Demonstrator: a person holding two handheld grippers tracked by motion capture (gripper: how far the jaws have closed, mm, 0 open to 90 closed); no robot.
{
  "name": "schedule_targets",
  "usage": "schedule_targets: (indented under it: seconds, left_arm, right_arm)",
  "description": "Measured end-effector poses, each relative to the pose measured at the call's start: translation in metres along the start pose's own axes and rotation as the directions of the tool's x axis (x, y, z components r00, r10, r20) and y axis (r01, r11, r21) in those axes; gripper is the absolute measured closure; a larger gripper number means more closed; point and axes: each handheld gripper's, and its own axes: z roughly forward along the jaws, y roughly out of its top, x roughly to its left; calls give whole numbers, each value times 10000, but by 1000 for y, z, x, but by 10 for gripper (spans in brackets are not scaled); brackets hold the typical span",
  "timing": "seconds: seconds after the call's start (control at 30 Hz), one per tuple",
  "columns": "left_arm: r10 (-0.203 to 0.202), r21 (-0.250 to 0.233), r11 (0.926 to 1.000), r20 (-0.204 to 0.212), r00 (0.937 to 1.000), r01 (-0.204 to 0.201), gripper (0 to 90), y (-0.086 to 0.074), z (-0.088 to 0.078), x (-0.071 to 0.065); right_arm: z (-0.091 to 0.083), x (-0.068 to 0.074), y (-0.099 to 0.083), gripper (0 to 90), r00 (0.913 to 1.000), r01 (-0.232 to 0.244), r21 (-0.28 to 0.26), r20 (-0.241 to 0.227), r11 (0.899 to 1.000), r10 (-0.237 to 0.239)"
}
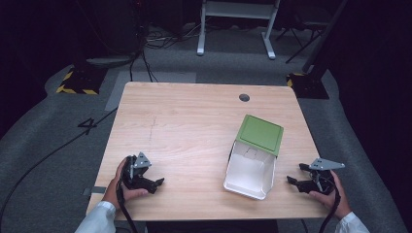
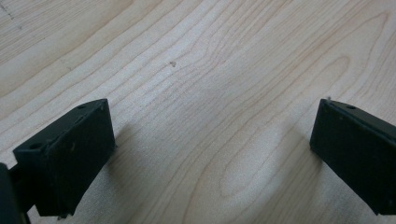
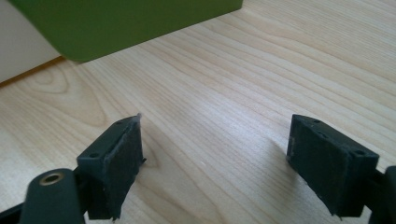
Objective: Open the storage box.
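High view: left gripper (image 1: 156, 184) and right gripper (image 1: 295, 174) rest on the wooden table (image 1: 184, 126), jaws spread wide, empty. Between them, nearer the right, lies an open white box (image 1: 250, 170) with green lid (image 1: 260, 134).

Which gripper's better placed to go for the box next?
Right. The right gripper sits open just beside the green-and-white box, with its green side in the right gripper view. The left gripper is open too, but farther across the table.

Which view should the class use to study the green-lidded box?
The high view: it shows the whole box, green lid open behind its white inside. The right gripper view catches a close corner of it; the left gripper view shows bare table.
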Motion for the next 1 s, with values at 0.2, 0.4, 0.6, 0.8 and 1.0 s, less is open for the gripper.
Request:
schedule_targets:
  seconds: [0.2,0.4,0.6,0.8,1.0]
  left_arm:
    - [13,10,10000,-1,10000,-13,1,0,0,0]
    - [-19,10,10000,6,10000,19,2,0,0,0]
    - [45,14,10000,28,10000,-45,2,0,0,0]
    - [34,18,10000,32,10000,-34,2,0,0,0]
    - [37,18,10000,31,10000,-37,2,0,0,0]
  right_arm:
    - [1,0,0,152,9999,-111,-13,19,9999,111]
    - [1,1,0,152,9999,-138,-26,44,9999,138]
    - [2,1,0,152,9999,-125,-24,62,9999,125]
    - [2,1,0,152,9999,-125,-26,61,9999,125]
    - [2,1,0,152,9999,-126,-27,61,9999,126]
